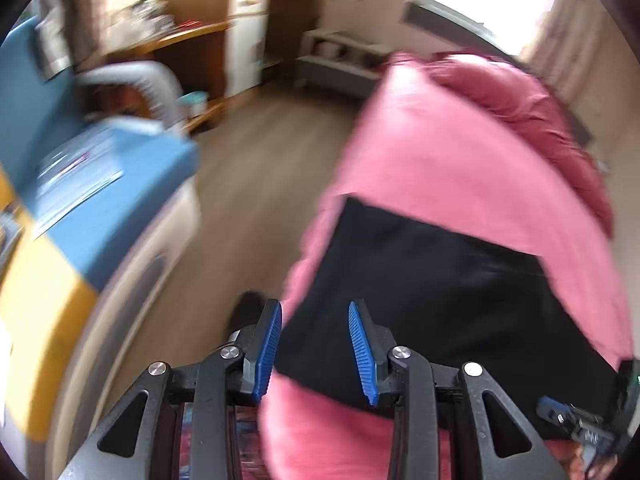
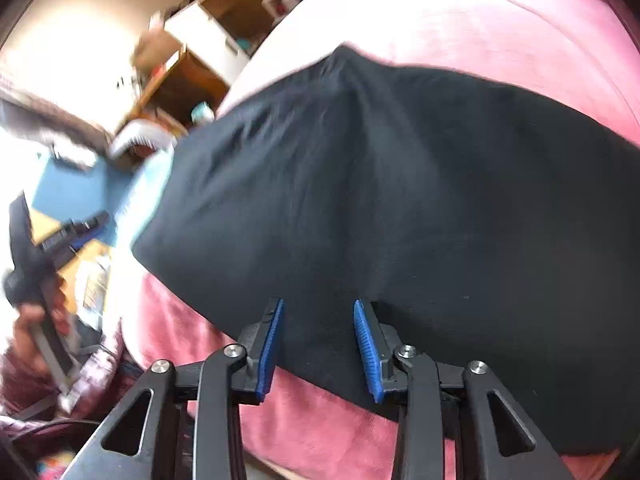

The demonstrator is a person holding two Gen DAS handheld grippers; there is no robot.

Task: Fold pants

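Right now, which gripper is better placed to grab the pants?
Right, probably. The right gripper is open close over the pants. The left gripper is open too, farther back at their edge.

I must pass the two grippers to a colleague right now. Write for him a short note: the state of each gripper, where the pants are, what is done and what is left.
Left gripper: open, holding nothing, above the near left edge of the black fabric pants.
Right gripper: open, holding nothing, over the near edge of the pants.
Pants: lying as a flat dark rectangle on the pink fleece blanket that covers the bed.
Done: the pants look already folded at least once, with straight edges.
Left: the pictures are blurred by motion, so check the shape; perhaps one more fold and smoothing are needed.
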